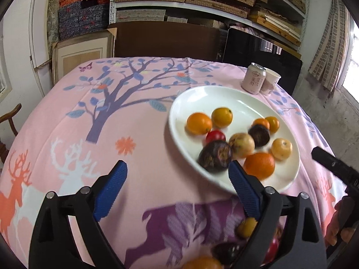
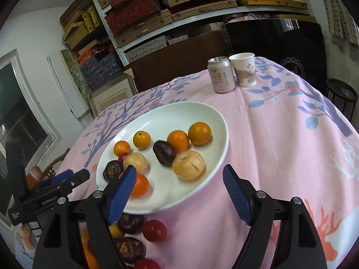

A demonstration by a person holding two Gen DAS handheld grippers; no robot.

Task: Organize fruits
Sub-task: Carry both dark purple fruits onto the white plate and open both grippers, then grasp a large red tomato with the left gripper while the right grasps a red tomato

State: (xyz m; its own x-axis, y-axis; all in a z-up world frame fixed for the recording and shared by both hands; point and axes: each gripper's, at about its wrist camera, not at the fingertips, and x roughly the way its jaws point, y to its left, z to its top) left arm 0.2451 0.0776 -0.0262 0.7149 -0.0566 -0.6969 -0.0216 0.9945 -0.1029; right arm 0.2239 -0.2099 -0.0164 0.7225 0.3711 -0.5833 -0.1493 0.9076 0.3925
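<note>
Right wrist view: white plate (image 2: 215, 121) of fruit on the pink-clothed desk (image 2: 280, 134).
Both grippers, left (image 1: 177, 179) and right (image 2: 179, 183), stood with jaws wide apart, gripping nothing.

A table under a pink cloth (image 2: 280, 139) carries a plate (image 2: 157, 116) mid-surface, a can (image 2: 221, 75) and cup (image 2: 244, 69) touching near the far edge, and loose fruit (image 2: 154, 231) at the near edge.

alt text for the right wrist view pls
An open right gripper hovers empty over the near rim of a white plate of oranges and dark fruits on a pink tablecloth; more fruit lies loose below, can and cup behind.
</note>
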